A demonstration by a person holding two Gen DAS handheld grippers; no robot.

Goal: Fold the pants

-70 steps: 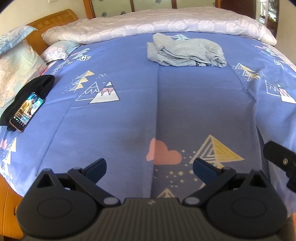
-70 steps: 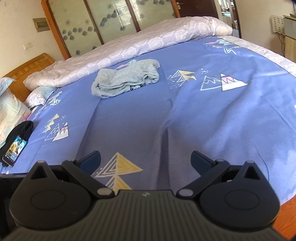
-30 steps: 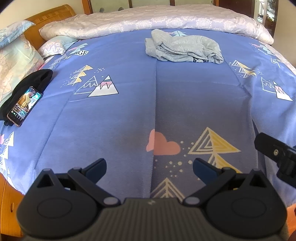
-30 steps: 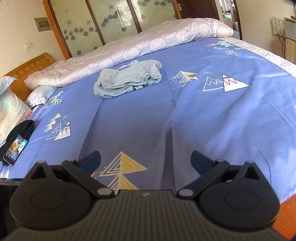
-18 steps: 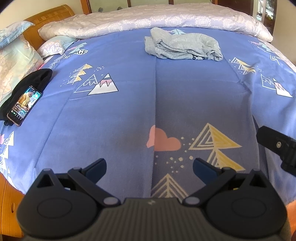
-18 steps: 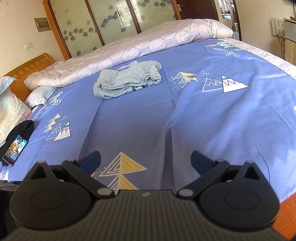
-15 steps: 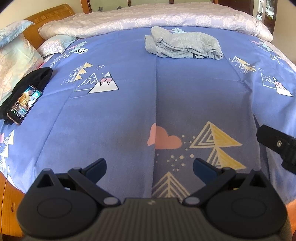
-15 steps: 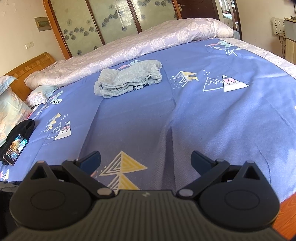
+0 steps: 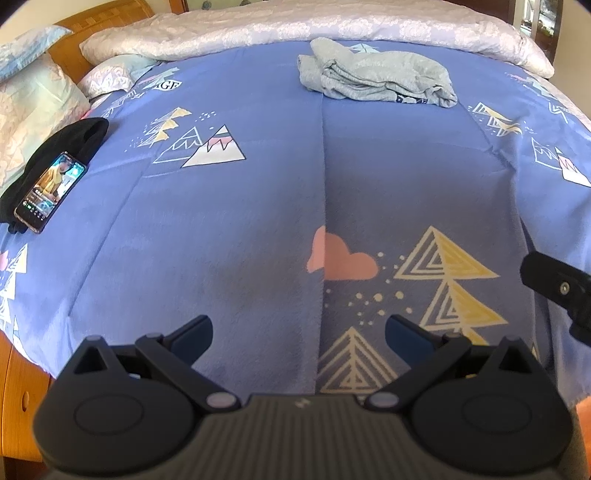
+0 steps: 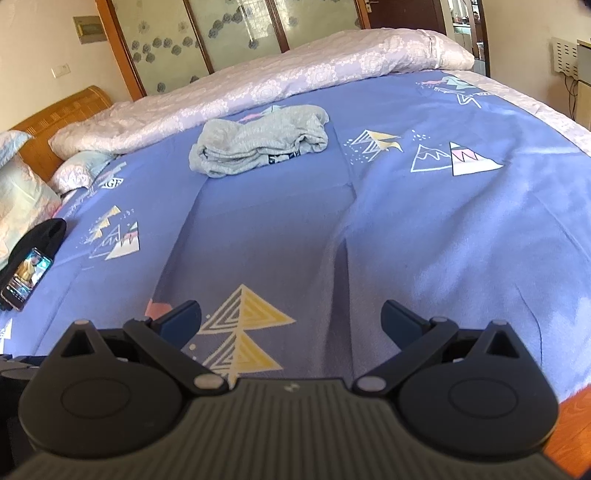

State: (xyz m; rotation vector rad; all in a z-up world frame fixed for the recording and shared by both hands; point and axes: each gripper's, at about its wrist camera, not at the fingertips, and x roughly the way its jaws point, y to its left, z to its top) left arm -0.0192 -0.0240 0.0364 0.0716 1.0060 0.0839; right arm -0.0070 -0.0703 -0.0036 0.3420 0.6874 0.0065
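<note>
The grey pants (image 9: 376,77) lie bunched in a heap on the far part of the blue patterned bedspread (image 9: 229,229); they also show in the right wrist view (image 10: 258,142). My left gripper (image 9: 298,332) is open and empty over the near edge of the bed, far from the pants. My right gripper (image 10: 291,321) is open and empty, also at the near edge. Part of the right gripper shows at the right edge of the left wrist view (image 9: 561,291).
A phone (image 9: 50,192) with a lit screen lies on a black cloth (image 9: 70,144) at the left of the bed. Pillows (image 9: 33,107) and a wooden headboard are at the left. A rolled pale quilt (image 9: 332,26) runs along the far side.
Both grippers have drifted slightly forward over the bed edge; the pants sit a little nearer in both views. Both stay open and empty.
</note>
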